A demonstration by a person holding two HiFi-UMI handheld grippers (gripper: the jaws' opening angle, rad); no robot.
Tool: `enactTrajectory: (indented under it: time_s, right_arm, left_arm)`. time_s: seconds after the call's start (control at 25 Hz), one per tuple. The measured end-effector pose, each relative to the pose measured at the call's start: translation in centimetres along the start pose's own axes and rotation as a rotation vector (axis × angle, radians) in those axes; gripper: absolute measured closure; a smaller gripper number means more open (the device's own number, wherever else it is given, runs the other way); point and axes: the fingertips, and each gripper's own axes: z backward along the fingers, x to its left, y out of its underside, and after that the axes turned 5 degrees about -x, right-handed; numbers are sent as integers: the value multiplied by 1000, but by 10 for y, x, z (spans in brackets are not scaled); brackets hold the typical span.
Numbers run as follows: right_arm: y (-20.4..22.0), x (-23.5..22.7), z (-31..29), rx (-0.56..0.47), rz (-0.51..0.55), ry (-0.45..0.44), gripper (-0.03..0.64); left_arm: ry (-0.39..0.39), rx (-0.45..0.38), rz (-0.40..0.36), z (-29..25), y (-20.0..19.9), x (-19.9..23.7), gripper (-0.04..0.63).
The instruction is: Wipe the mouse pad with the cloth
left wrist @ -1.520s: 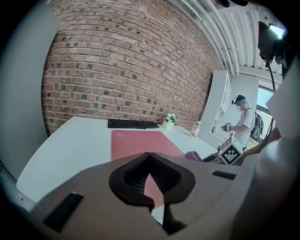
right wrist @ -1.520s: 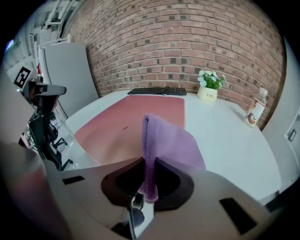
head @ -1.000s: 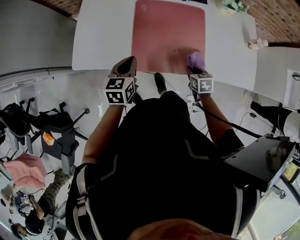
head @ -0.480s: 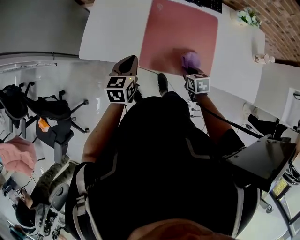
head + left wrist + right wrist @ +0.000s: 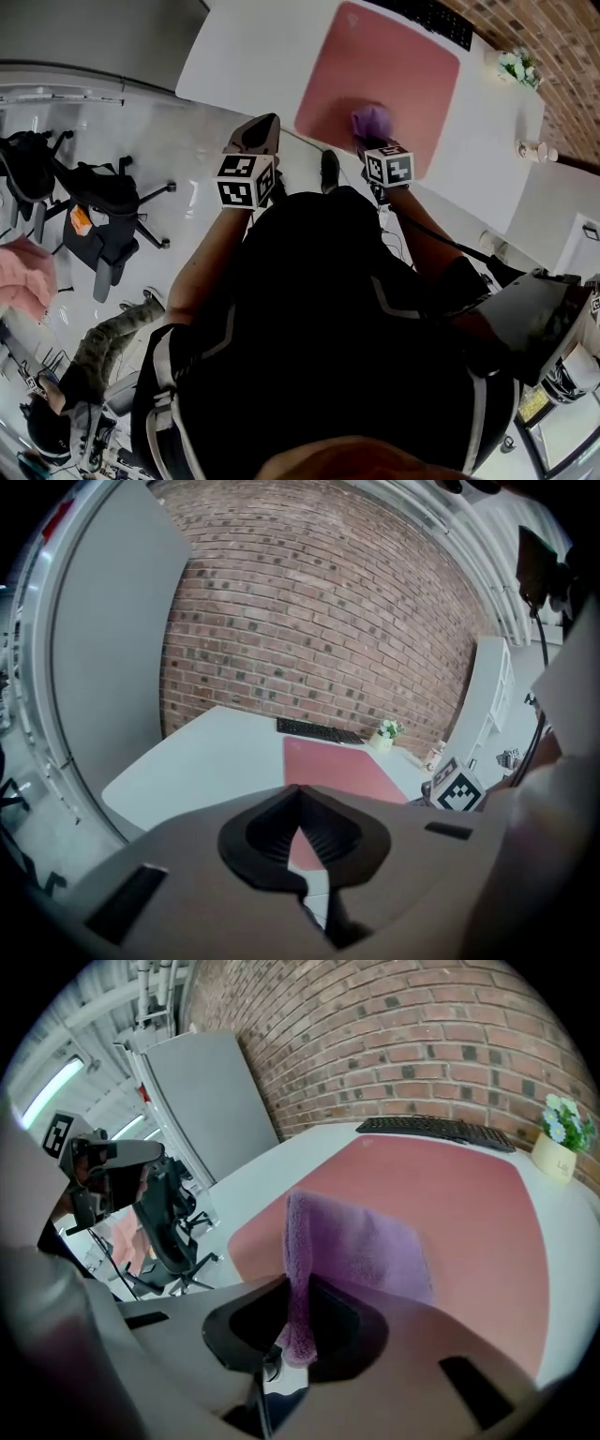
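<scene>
A: Right gripper (image 5: 373, 141) – state?

B: Jaws clamped on the purple cloth (image 5: 372, 119). In the right gripper view (image 5: 298, 1321) a fold of the cloth (image 5: 361, 1246) is pinched between them. The rest spreads forward from the tips.

A: And the cloth sits where?

B: Just ahead of those jaws, lying on the pink mouse pad (image 5: 398, 70), on the part of the pad nearest the gripper. Most of the pad (image 5: 459, 1185) stretches bare beyond it and to the gripper's right.

A: Anything past the pad?

B: A black keyboard (image 5: 436, 1127) along the pad's far edge, straight ahead of the gripper. A small pot of flowers (image 5: 562, 1143) ahead and to its right. All on the white table (image 5: 253, 56).

A: Left gripper (image 5: 258, 131)?

B: Jaws together, nothing between them – the left gripper view (image 5: 300, 832) shows only a thin sliver of table and pad through the hollow. It is held at the table's near edge, well to the left of the right gripper, off the pad (image 5: 337, 766).

A: Seen from there?

B: The pad lies ahead and slightly right. The keyboard (image 5: 319, 730) and flowers (image 5: 386, 731) sit beyond it, against a brick wall (image 5: 309, 621). The right gripper's marker cube (image 5: 457, 792) shows to the right.

A: Surroundings?

B: Black office chairs (image 5: 103, 206) on the floor, far to the left gripper's left.
</scene>
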Motion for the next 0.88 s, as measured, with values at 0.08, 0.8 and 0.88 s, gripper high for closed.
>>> enactTrajectory:
  time_s: [0.08, 0.8, 0.88]
  right_arm:
    - [-3, 8, -8, 12, 24, -26, 561]
    - [-36, 68, -61, 73, 99, -193, 561]
    - [-38, 74, -65, 80, 115, -208, 561]
  left_arm:
    - [-21, -3, 10, 5, 2, 5, 592]
    - [-175, -57, 82, 45, 5, 38, 594]
    - [-187, -53, 88, 49, 7, 40, 592]
